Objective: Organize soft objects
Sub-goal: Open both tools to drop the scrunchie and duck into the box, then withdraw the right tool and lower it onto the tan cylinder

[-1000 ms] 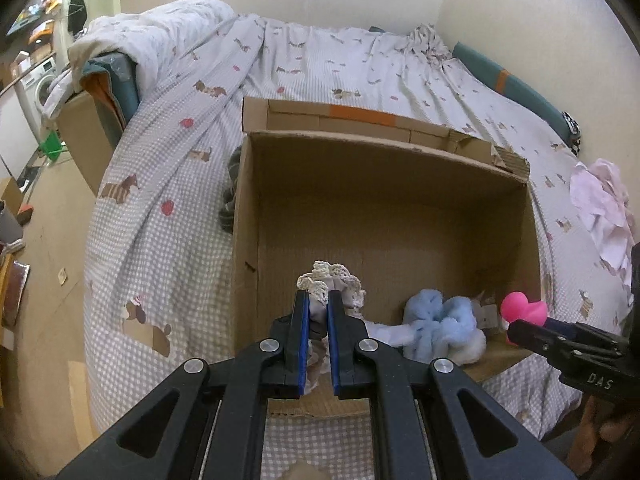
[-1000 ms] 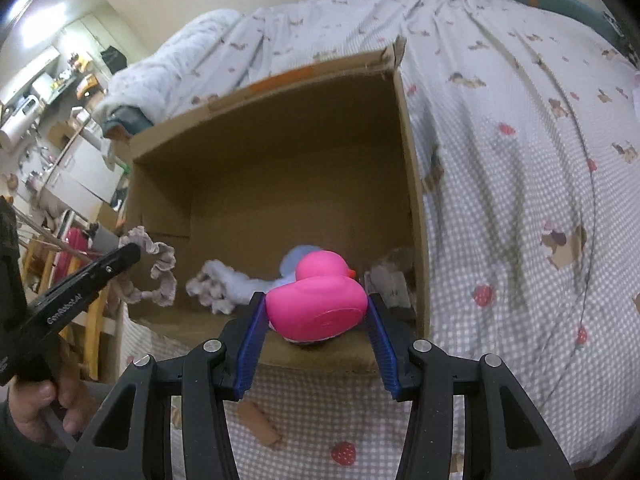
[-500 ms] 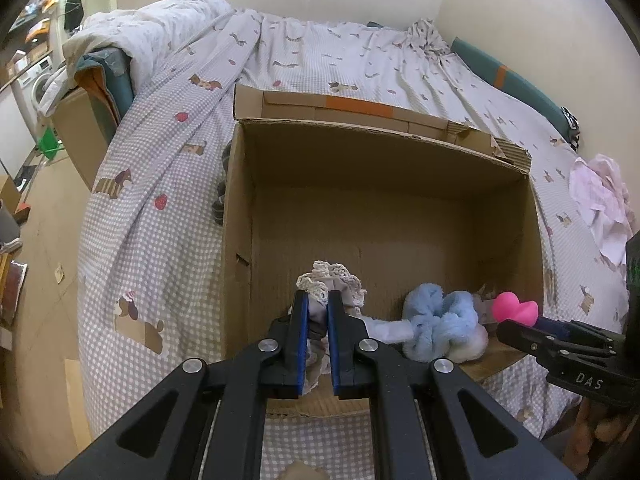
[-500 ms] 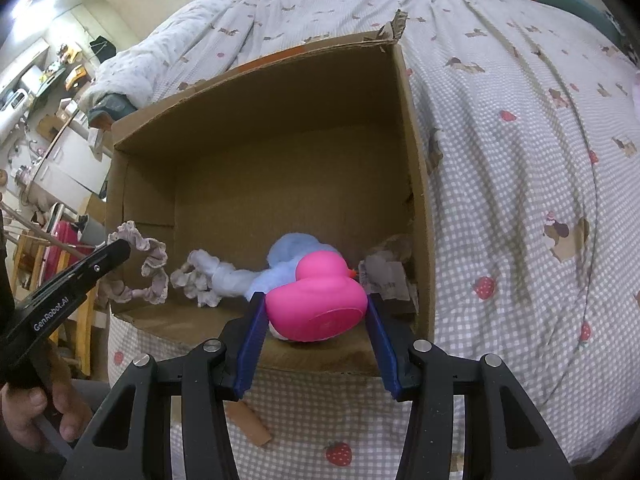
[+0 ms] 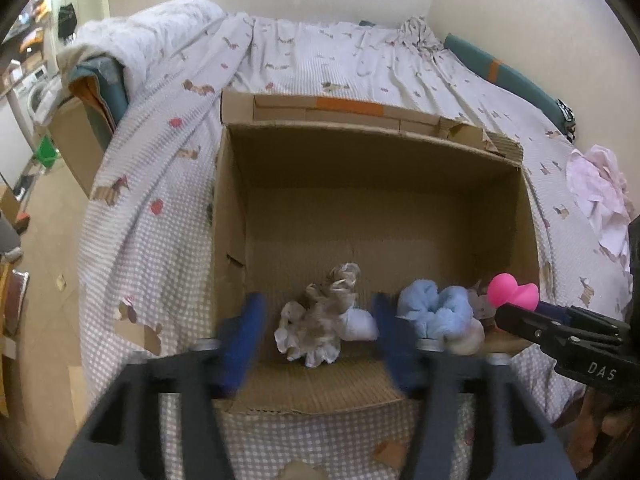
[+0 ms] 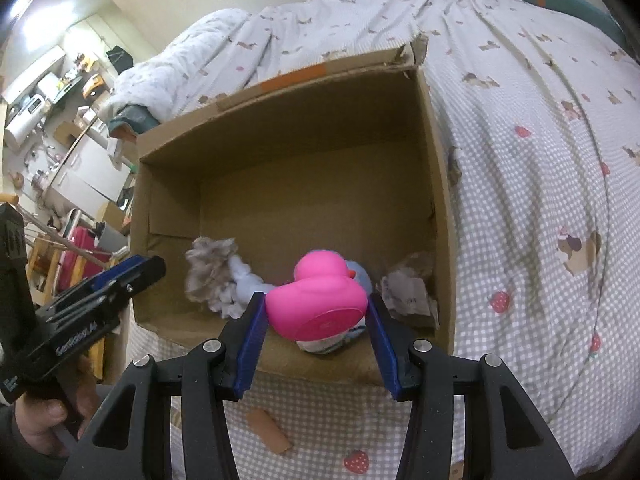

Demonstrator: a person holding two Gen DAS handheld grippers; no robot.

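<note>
An open cardboard box (image 5: 400,148) (image 6: 436,168) stands on the bed. My left gripper (image 5: 318,316) hovers over its near edge with jaws opening and blurred. A beige frilly scrunchie (image 5: 320,320) (image 6: 210,268) lies loose in the box between and beyond the fingers, untouched by the pads. Beside it lie a white cloth piece (image 5: 358,326) and a light blue fluffy scrunchie (image 5: 436,308). My right gripper (image 6: 316,312) is shut on a pink rubber duck (image 6: 320,296) (image 5: 512,290), held above the box's near right corner.
A crumpled paper (image 6: 408,288) sits in the box's right corner. The checked bedspread (image 6: 540,160) surrounds the box, with a pink cloth (image 5: 600,192) at its right and a rolled duvet (image 5: 160,28) at the back left. Floor and furniture (image 6: 60,128) lie to the left.
My left gripper's jaws have sprung apart and let go of the beige scrunchie, which has dropped into the box. The right gripper keeps hold of the duck.
</note>
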